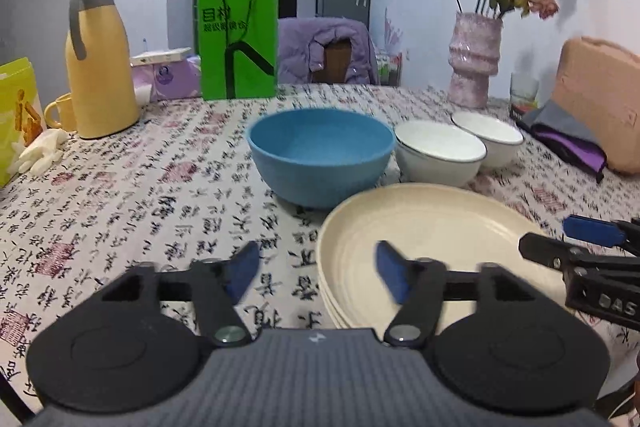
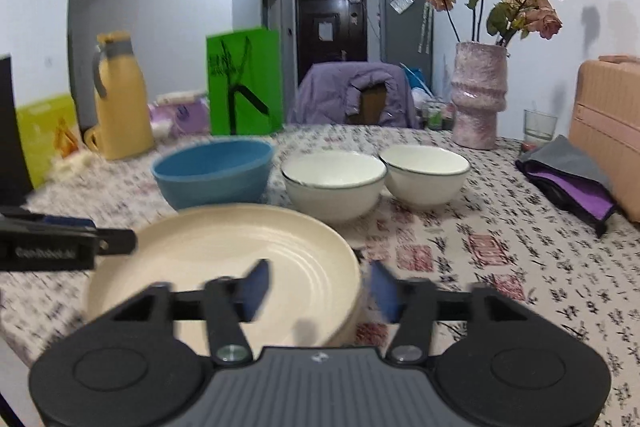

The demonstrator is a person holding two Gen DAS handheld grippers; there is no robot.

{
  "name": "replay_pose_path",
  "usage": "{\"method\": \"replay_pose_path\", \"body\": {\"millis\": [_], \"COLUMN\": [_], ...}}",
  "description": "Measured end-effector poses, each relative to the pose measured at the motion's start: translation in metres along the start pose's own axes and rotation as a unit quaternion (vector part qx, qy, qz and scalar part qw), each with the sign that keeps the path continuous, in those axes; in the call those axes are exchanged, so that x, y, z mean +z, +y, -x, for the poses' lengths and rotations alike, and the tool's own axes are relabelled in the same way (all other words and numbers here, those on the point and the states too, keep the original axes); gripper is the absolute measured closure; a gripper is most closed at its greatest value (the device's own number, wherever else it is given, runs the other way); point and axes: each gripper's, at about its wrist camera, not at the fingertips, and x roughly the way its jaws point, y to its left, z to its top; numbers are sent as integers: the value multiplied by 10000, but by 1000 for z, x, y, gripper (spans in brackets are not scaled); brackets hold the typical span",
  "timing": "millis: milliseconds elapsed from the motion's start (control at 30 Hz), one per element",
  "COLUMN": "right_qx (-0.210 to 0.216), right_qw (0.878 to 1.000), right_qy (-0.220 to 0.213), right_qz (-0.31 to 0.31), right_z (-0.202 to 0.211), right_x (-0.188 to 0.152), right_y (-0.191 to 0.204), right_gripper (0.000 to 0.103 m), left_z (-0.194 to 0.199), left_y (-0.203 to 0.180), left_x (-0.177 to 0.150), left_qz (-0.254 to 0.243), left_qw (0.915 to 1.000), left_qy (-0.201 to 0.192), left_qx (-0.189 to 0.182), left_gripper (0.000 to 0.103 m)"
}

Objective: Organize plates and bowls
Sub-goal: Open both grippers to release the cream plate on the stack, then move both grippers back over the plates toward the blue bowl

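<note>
A stack of cream plates (image 1: 432,227) (image 2: 224,247) lies on the patterned tablecloth near the front. Behind it stand a blue bowl (image 1: 320,151) (image 2: 212,171) and two white bowls with dark rims (image 1: 440,155) (image 2: 334,183), (image 1: 488,137) (image 2: 424,171), side by side. My left gripper (image 1: 318,267) is open and straddles the stack's left rim without pressing on it. My right gripper (image 2: 319,279) is open the same way at the stack's right rim. Each gripper also shows in the other's view, the right gripper (image 1: 546,233) and the left gripper (image 2: 112,231), at the plates' sides.
A yellow thermos jug (image 1: 100,67) and a mug (image 1: 60,111) stand at the back left, with a green paper bag (image 1: 238,39) beside them. A pink vase of dried flowers (image 1: 474,63), a glass (image 2: 540,127), a purple pouch (image 2: 572,183) and a pink case (image 2: 608,131) occupy the right side.
</note>
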Motion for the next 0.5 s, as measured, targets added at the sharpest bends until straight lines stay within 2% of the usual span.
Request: {"method": "replay_pose_path", "body": {"millis": [33,100,133,200,500], "right_qx": [88,305,405,543,638], "right_qw": [9999,9994,9989,9980,9969], "right_qy": [-41,-110,-135,-171,-98], "right_qz": [-37,-121,-176,-259,-441], "right_z": [1,3,3,2,-12], "right_x": [2,6,8,12,30], "right_y": [0,0,0,0,-1], "right_gripper": [27,4,0,0,0], "left_z": [1,3,4,7,10], "left_y": [3,8,12,20,51], "left_x": [1,4,6,9,20], "left_qz": [30,79,117,213,512], "left_qw": [10000,9999,9998,9995,9982], "left_qy": [-49,-100,-127,-217,-277], "left_qx": [10,25,38,43,116], "left_gripper": [24,18,11,0,0]}}
